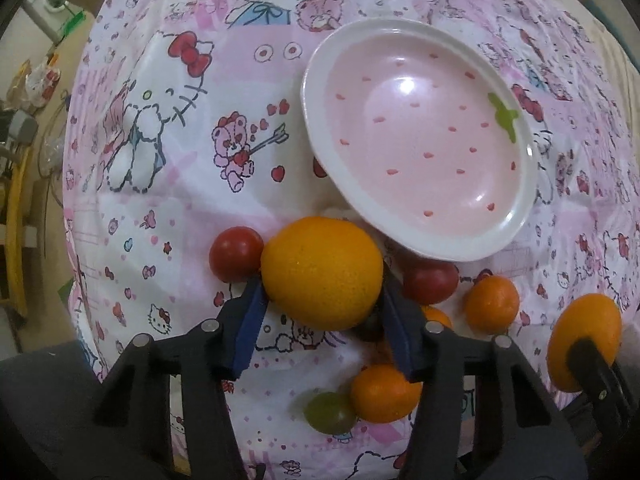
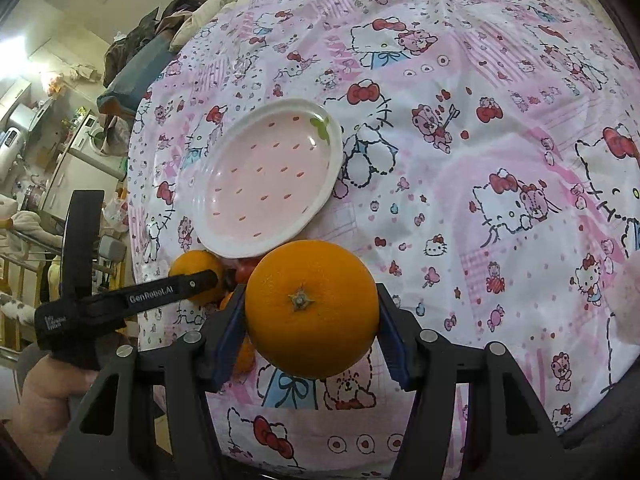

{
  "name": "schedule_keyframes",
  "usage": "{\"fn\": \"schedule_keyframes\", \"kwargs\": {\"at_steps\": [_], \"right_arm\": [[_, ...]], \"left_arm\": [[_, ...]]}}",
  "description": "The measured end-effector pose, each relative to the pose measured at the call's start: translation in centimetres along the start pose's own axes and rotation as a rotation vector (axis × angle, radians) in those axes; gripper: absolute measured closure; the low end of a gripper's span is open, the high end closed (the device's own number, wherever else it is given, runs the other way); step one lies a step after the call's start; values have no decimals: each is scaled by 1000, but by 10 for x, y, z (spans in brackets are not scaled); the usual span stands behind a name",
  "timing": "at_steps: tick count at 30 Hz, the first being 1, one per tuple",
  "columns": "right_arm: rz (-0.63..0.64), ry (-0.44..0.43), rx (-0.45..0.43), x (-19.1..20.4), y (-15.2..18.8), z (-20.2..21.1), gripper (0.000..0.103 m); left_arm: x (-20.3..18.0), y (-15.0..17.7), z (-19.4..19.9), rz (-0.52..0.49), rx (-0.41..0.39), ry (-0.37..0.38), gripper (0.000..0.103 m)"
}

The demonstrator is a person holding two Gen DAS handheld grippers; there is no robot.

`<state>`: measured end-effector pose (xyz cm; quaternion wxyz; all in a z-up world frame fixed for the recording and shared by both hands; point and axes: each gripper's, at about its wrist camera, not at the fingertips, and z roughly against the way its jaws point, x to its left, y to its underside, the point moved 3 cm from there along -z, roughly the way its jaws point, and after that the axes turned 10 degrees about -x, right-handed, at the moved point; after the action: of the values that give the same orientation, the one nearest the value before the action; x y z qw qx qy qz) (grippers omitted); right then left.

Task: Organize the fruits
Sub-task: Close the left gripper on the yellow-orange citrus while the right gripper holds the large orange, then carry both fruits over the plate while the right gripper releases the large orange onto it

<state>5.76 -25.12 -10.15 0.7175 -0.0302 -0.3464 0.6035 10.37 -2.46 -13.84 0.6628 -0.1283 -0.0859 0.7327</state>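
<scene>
- Left wrist view: pink cartoon-print cloth (image 1: 168, 184) covers everything, bearing a bare strawberry-pattern plate (image 1: 320, 148).
- Left gripper (image 1: 322, 300) is clamped on an orange (image 1: 322, 272) among tomatoes and small citrus just beside the plate.
- Right gripper (image 2: 312, 320) clamps a second orange (image 2: 312, 308), near the plate's rim.

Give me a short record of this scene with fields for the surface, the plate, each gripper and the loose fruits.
Surface: pink cartoon-print cloth
Plate: pink plate with a strawberry pattern, nothing on it
Left gripper: pads against both sides of the left-hand orange, apparently gripping it
Right gripper: shut on the right-hand orange
Loose fruits on the cloth near the plate: two red tomatoes, at least two small oranges, one green grape
</scene>
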Motion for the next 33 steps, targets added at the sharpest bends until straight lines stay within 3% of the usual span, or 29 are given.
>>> {"fn": "schedule_keyframes", "kwargs": {"at_steps": [5, 12, 24, 33], "right_arm": [[20, 8, 4, 2, 1, -2, 41], [27, 4, -1, 4, 2, 1, 41], [85, -35, -43, 15, -42, 4, 41], [121, -43, -26, 19, -80, -27, 41]], "left_arm": [[-3, 5, 11, 27, 3, 46, 53], [2, 7, 44, 22, -62, 76, 53], [10, -43, 69, 5, -176, 92, 53], [-6, -83, 60, -46, -212, 88, 53]]}}
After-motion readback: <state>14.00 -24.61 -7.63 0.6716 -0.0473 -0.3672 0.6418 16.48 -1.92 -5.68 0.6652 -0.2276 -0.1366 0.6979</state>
